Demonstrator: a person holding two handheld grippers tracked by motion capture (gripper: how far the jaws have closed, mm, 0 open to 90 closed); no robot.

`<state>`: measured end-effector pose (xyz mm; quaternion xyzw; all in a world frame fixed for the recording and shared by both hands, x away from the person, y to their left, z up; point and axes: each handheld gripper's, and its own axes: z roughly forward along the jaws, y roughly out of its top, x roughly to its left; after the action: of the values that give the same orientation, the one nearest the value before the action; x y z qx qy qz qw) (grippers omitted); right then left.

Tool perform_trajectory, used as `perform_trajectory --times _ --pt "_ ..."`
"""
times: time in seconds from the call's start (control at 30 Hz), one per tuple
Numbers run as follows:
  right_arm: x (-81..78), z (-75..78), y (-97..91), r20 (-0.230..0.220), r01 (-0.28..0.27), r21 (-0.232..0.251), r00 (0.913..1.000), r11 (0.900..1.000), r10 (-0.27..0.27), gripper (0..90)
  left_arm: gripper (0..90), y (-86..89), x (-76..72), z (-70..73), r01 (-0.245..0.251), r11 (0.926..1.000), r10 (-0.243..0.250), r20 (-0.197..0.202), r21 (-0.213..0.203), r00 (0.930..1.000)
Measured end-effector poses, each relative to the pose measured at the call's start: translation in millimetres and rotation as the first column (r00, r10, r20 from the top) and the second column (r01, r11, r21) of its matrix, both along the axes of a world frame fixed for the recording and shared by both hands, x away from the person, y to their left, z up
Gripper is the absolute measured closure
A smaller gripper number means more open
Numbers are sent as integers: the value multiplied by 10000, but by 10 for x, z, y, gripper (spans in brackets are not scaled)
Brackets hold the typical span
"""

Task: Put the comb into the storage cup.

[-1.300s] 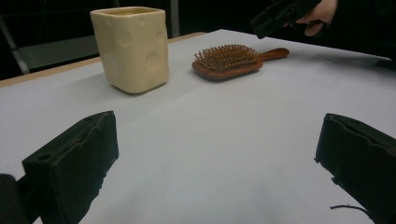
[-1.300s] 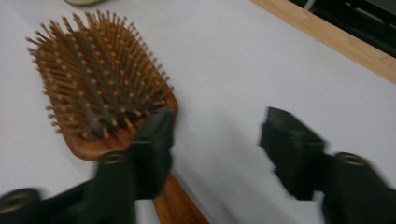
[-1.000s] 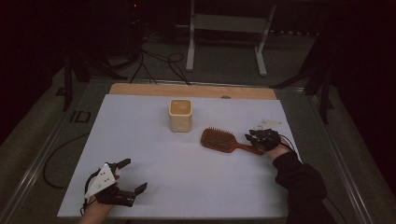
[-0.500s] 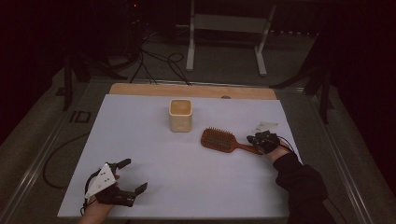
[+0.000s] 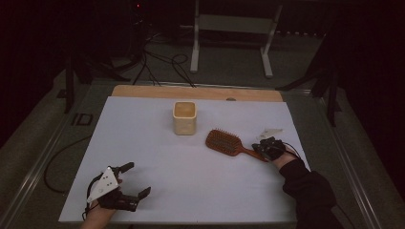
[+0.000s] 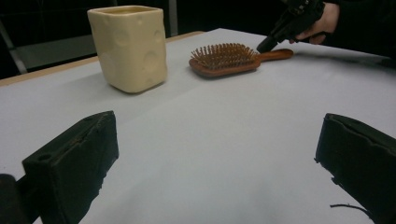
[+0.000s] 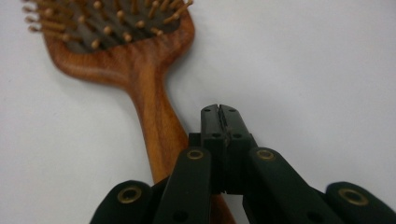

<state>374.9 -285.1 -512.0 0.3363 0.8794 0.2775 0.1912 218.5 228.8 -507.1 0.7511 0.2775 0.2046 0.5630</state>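
Note:
A wooden hairbrush (image 5: 222,141) lies bristles up on the white table, its handle pointing toward the right hand. My right gripper (image 5: 259,150) is at the handle's end. In the right gripper view its jaws (image 7: 219,110) are pressed together with nothing between them, and the handle (image 7: 156,126) runs just to their left and under the gripper body. My left gripper (image 5: 137,179) rests near the front left edge, jaws wide apart and empty (image 6: 215,158). A cream square cup (image 5: 185,117) stands upright at mid-table, left of the brush head (image 6: 224,58).
The white sheet (image 5: 157,157) covers the table, with a bare wooden strip (image 5: 143,91) along the far edge. A metal stand (image 5: 229,28) and cables lie on the dark floor beyond. Open sheet separates the two grippers.
The right gripper has edged slightly toward the person along the brush handle. The left gripper, brush and cup have stayed where they were.

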Motion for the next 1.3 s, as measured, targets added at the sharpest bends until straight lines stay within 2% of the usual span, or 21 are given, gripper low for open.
perform_trajectory --times 0.27,0.73,1.07,1.3 --pt "-126 -28 17 -143 -79 -7 9999 10000 79 900 0 -1 3 0 26 10000 -26 0 -1 10000" --pt "-365 -18 136 -263 -142 253 9995 9996 149 900 0 -1 3 2 29 10000 -29 -13 -23 10000" --pt "-421 -17 204 -326 -218 136 9992 9997 223 900 0 -2 2 3 43 10000 -43 -24 -43 10000" --pt "-430 -16 228 -427 -144 313 9990 9994 158 900 0 -4 3 3 60 10000 -60 -28 -36 10000"
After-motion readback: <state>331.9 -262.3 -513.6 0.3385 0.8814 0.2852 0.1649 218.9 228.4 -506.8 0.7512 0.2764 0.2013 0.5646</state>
